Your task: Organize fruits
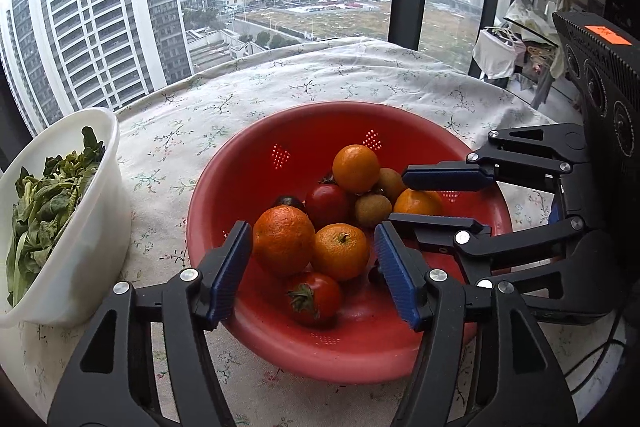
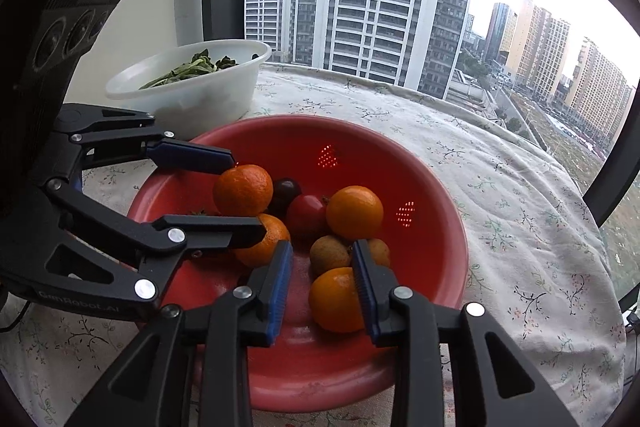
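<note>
Left wrist view: the left tongs point(image 1: 314, 277) stood wide over the near rim of the red perforated plastic colander point(image 1: 224, 291), their blue pads on either side of two round orange mandarins point(image 1: 310, 245), pressing neither as far as could be seen. A red stemmed tomato point(image 1: 314, 299) lay just below them. The right tongs point(image 1: 436, 199) reached in from the right, just above another mandarin. The likely trouble was crowding: both tongs in one bowl could knock together, and closing on two fruits at once might squeeze one out and send the pile rolling. To the left of the left tongs, a white plastic bowl of green leaves point(image 1: 100, 227) sat near the colander, leaving little room that way.

Right wrist view: the right tongs point(image 2: 322, 283) were narrow but not closed, an orange mandarin point(image 2: 334, 301) sitting half behind the right pad, seemingly ungripped. The left tongs point(image 2: 248, 195) crossed from the left, close by. Open cloth-covered counter point(image 2: 500, 207) lay to the right, ending at the window edge, where a loose fruit could roll off.
</note>
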`<state>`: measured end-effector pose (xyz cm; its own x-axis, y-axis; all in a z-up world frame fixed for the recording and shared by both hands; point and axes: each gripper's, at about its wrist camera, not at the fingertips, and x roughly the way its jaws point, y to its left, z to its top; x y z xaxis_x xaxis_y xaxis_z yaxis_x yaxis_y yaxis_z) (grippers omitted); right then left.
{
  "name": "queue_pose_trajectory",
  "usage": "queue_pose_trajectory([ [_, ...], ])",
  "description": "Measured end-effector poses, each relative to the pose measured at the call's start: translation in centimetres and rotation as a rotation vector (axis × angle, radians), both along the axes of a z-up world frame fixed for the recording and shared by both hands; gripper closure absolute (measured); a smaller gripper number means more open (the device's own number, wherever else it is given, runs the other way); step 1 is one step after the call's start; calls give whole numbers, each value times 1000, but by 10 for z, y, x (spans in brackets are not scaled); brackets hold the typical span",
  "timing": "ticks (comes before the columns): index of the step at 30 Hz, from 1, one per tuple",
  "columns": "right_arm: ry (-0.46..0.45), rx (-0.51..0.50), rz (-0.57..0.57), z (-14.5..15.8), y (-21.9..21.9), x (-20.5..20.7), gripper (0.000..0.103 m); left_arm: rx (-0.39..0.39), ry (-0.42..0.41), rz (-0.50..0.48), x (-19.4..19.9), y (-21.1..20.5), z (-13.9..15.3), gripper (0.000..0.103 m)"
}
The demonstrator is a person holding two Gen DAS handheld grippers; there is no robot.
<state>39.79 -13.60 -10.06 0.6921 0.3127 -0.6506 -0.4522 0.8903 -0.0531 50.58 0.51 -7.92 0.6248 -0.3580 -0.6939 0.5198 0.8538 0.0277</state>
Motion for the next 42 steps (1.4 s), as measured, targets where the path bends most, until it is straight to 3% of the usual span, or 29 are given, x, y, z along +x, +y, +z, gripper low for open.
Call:
queue_pose_trajectory([
  [6,-38,-28,-5,10,2,-10,58,-29,-61,25,-22,7,13,21],
  [8,-57,-25,-12,16,0,-16,45,-39,-91,36,-34,10,20,6],
  [10,-80,-13,-13,25,-3,-24,37,-55,-128,46,-51,14,28,0],
  [15,-174,-14,-25,47,-6,-55,24,-76,-266,79,-109,21,54,0],
  [21,-321,53,-45,75,-13,-112,13,-186,-443,172,-199,34,86,0],
  [24,-462,126,-54,88,-23,-158,0,-210,-505,280,-244,41,96,0],
  [28,-721,189,-50,103,-29,-228,0,-136,-588,416,-292,29,101,0],
  [31,-830,173,-21,104,-25,-266,0,-113,-579,386,-321,18,100,1],
  [33,-856,118,4,105,-17,-284,0,-87,-604,442,-346,12,99,0],
  [36,-865,123,11,106,-16,-309,0,-66,-612,515,-377,6,97,0],
  [42,-842,208,-38,108,-34,-349,0,-40,-456,583,-405,7,88,0],
])
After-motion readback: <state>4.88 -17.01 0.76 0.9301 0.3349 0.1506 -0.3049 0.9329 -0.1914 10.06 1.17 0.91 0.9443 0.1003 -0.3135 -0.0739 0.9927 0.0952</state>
